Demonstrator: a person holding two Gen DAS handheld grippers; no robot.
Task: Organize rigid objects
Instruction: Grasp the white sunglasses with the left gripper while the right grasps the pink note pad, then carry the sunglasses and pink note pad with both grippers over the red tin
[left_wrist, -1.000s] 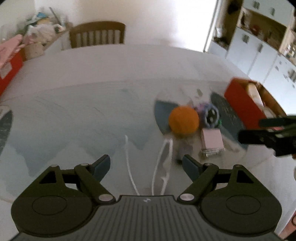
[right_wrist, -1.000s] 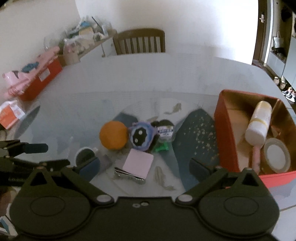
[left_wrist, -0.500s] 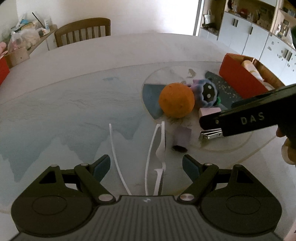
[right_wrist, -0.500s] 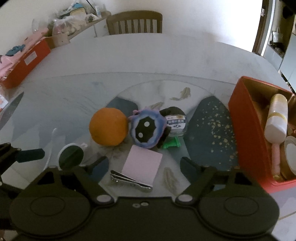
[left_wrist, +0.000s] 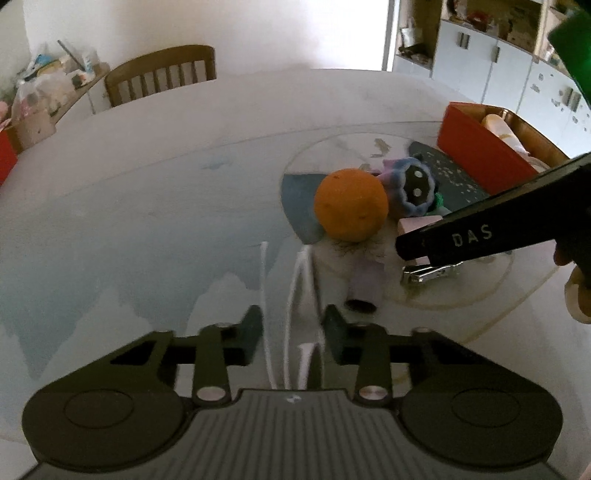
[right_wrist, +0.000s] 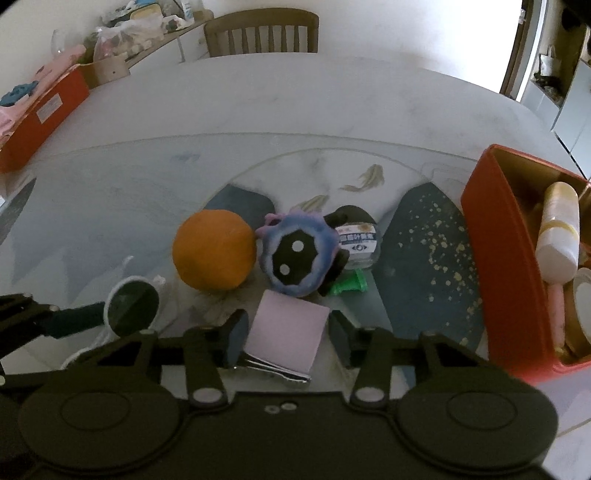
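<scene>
Right wrist view shows a big round table (right_wrist: 295, 110) with a pale top and blue and gold painted shapes under glass. A wooden chair (right_wrist: 260, 33) stands at the far side, with a messy shelf and a white wall behind it. A red box (right_wrist: 495, 258) sits on the right with a cream bottle (right_wrist: 557, 232) inside. In the middle lie an orange ball (right_wrist: 214, 254), a blue fuzzy toy (right_wrist: 295, 254), a small jar (right_wrist: 356, 240) and a green piece (right_wrist: 349, 286), all close together. The right gripper (right_wrist: 282, 334) has its fingers on both sides of a pink block (right_wrist: 286, 330) that lies on a silver clip (right_wrist: 275, 365); I cannot tell if they touch it. The left gripper (left_wrist: 290, 328) is partly closed around thin white frames (left_wrist: 295, 295) of dark glasses (right_wrist: 133, 306), with gaps on each side.
</scene>
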